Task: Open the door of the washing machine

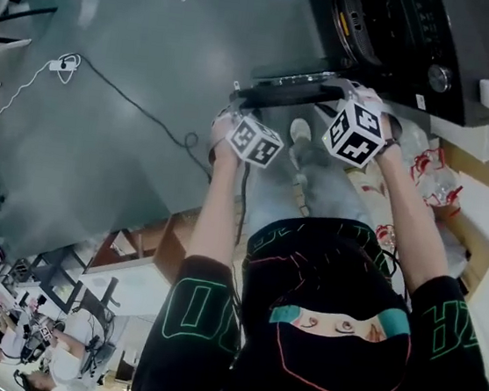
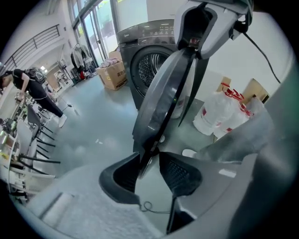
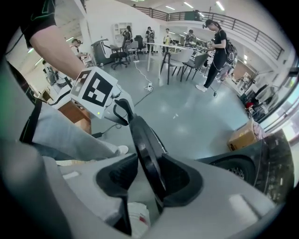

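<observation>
Head view: outstretched arms, left tool (image 1: pixel 239 103), right tool (image 1: pixel 349 92) astride door (image 1: pixel 289 86)

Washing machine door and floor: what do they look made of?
The door looks like dark grey moulded plastic with a glossy finish, judging by its sheen, and it may have a tinted pane. The floor looks like smooth grey coated concrete, since it softly mirrors the lights.
</observation>
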